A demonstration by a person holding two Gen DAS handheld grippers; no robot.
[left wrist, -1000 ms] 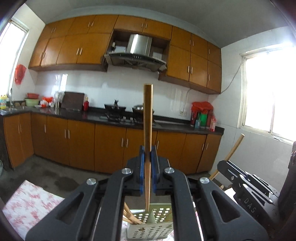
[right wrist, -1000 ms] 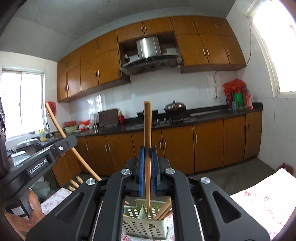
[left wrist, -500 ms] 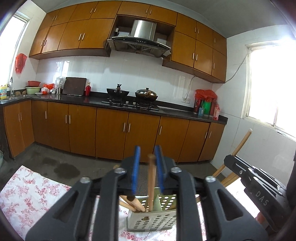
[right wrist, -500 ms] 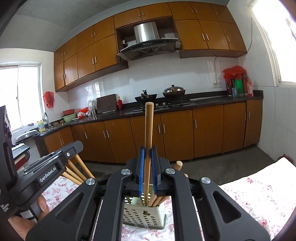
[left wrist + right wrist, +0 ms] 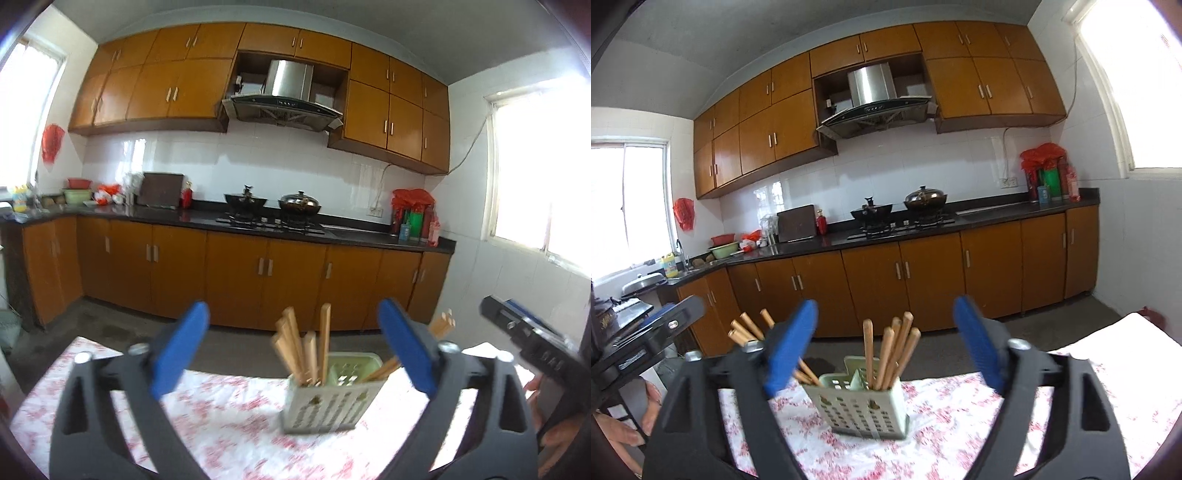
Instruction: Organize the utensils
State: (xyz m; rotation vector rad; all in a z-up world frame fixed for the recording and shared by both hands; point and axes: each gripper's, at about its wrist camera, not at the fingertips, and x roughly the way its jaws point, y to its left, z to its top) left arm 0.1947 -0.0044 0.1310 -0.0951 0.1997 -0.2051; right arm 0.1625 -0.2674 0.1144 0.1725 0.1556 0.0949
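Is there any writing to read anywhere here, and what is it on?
"DAS": on the black body of the right gripper, blurred, in the left wrist view.
Label on the left gripper, right wrist view: too blurred to read.
Labels on the bottles at the counter's end: too small to read.

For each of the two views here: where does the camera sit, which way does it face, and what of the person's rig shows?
Left wrist: on the left gripper, jaws opening and empty; faces the pale green perforated plastic basket of wooden chopsticks; right gripper at right edge.
Right wrist: on the right gripper, jaws opening and empty; same basket; left gripper and a hand at left.
Shared: basket, floral tablecloth, kitchen counter.
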